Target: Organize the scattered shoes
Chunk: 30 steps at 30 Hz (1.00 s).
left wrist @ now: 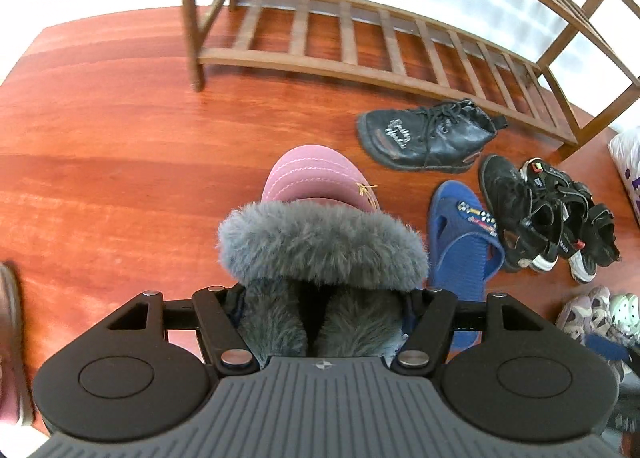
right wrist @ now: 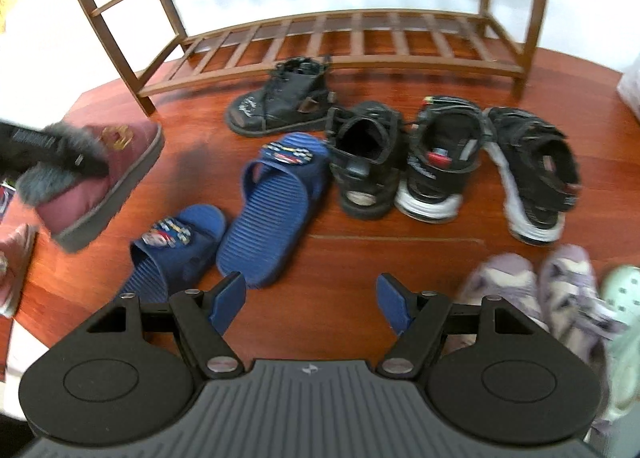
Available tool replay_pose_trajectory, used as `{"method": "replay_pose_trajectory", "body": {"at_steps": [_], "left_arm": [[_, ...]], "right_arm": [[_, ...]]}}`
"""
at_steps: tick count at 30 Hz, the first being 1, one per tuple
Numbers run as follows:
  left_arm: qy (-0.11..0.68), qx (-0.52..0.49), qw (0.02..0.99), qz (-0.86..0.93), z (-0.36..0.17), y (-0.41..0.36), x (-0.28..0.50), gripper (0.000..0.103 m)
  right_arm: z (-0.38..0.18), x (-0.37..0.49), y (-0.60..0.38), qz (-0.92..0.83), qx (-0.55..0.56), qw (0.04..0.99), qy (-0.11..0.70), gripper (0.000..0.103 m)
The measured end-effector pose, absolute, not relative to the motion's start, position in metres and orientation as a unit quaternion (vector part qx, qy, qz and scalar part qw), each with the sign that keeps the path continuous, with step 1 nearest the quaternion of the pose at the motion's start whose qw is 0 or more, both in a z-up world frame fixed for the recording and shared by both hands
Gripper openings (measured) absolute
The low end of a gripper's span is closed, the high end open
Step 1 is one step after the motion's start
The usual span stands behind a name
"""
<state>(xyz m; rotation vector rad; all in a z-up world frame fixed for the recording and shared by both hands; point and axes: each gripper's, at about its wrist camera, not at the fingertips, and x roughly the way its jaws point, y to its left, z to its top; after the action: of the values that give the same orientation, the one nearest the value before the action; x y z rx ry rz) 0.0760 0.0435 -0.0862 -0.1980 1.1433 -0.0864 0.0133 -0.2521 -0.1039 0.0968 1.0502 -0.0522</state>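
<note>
Left wrist view: left gripper [left wrist: 322,322] clamped on the grey furry collar of a padded pink boot [left wrist: 316,182], held clear of the glossy red wood floor [left wrist: 120,138], toe toward the slatted wooden shoe rack [left wrist: 360,46]. Right wrist view: right gripper [right wrist: 312,302] empty, blue-padded fingers [right wrist: 228,298] spread wide above bare floor, near two ribbed blue rubber slippers [right wrist: 276,202] and black strapped sandals [right wrist: 440,162].

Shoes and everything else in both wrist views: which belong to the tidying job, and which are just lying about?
Job:
- pink fur-lined boot, held by left gripper
- black lace-up boot
- two blue slippers
- black sandals
- purple sneakers
- mint clog
- wooden shoe rack

Lying about:
- white bag, right of the rack
</note>
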Motion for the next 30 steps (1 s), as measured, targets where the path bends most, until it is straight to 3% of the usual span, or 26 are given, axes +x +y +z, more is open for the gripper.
{"method": "replay_pose_trajectory", "body": {"at_steps": [20, 30], "left_arm": [[0.531, -0.188, 0.825, 0.051, -0.100, 0.155, -0.034, 0.067], [0.532, -0.195, 0.819, 0.091, -0.121, 0.201, -0.053, 0.067]], "right_arm": [[-0.162, 0.120, -0.191, -0.036, 0.041, 0.860, 0.507, 0.084], [-0.167, 0.125, -0.188, -0.046, 0.039, 0.860, 0.506, 0.085]]}}
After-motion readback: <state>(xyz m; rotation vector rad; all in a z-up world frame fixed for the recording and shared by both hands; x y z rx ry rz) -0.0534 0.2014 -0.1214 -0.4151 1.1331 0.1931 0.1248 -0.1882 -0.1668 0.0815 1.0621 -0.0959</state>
